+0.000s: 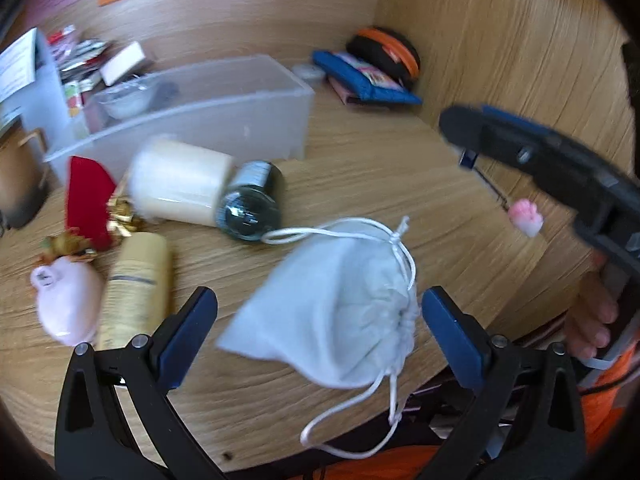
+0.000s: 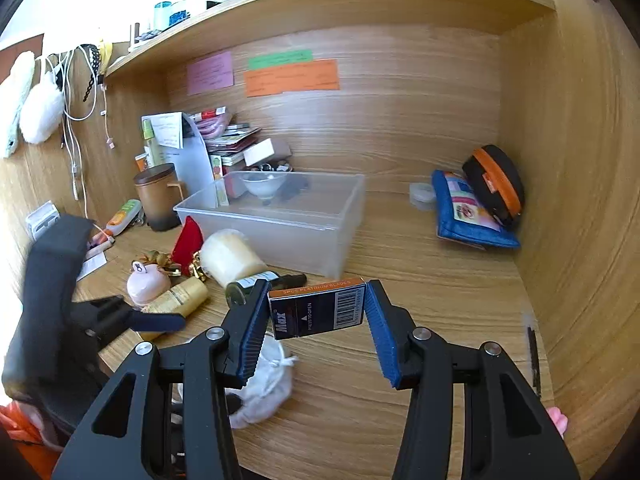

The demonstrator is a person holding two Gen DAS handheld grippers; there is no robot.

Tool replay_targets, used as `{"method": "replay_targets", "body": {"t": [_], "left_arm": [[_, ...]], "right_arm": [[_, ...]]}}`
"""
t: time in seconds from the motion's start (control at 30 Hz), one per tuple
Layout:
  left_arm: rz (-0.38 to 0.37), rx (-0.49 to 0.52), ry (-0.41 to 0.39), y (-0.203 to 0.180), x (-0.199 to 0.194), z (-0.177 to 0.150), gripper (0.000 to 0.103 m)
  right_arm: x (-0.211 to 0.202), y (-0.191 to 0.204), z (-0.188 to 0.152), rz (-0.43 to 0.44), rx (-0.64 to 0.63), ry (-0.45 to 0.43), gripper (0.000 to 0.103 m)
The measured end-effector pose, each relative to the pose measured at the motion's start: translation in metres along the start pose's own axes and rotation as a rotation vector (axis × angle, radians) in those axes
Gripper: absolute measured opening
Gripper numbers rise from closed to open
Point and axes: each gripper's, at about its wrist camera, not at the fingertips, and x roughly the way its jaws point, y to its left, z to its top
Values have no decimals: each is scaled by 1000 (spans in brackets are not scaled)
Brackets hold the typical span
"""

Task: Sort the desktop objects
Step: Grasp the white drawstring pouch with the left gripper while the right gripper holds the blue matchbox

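right gripper (image 2: 316, 320) clamped on blade box (image 2: 318, 312), long axis crosswise; left gripper (image 1: 320, 332) wide

the left hand-held gripper (image 1: 318, 336) hangs over the wooden worktop (image 1: 380, 168) with its blue pads spread wide on either side of a white drawstring pouch (image 1: 336, 312), neither pad clearly touching it. beyond lie a cream candle (image 1: 180, 182), a dark glass jar (image 1: 250, 204) and a gold bottle (image 1: 134, 288) beside a pink pig figure (image 1: 66, 304). a clear plastic bin (image 1: 224, 112) stands farther back.
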Motion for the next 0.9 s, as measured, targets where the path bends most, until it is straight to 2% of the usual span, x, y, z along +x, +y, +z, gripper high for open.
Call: {"method": "replay_targets", "body": {"t": [0.13,0.27,0.3,0.4,0.43,0.63,0.9], "left_arm": [[-1,-16,47,-3,27,1,103],[8,2,21,-6,32,1,103],[8,4,15,-6,33,1,99],[31,33,-5,-13,33,3,73],[25,37,-6,-14,33,5,69],[0,25,-26,-9,19,9,53],[-5,21,-80,2,-8,18,49]], "right_arm": [[1,-3,-3,7,-2,5,44],[2,-4,-3,14,-11,4,44],[2,-4,-2,15,-13,2,44],[0,-5,-1,20,-13,-5,44],[0,-5,0,21,-13,-8,44],[-5,-2,3,19,-23,-18,44],[-2,2,11,25,-18,-27,44]]}}
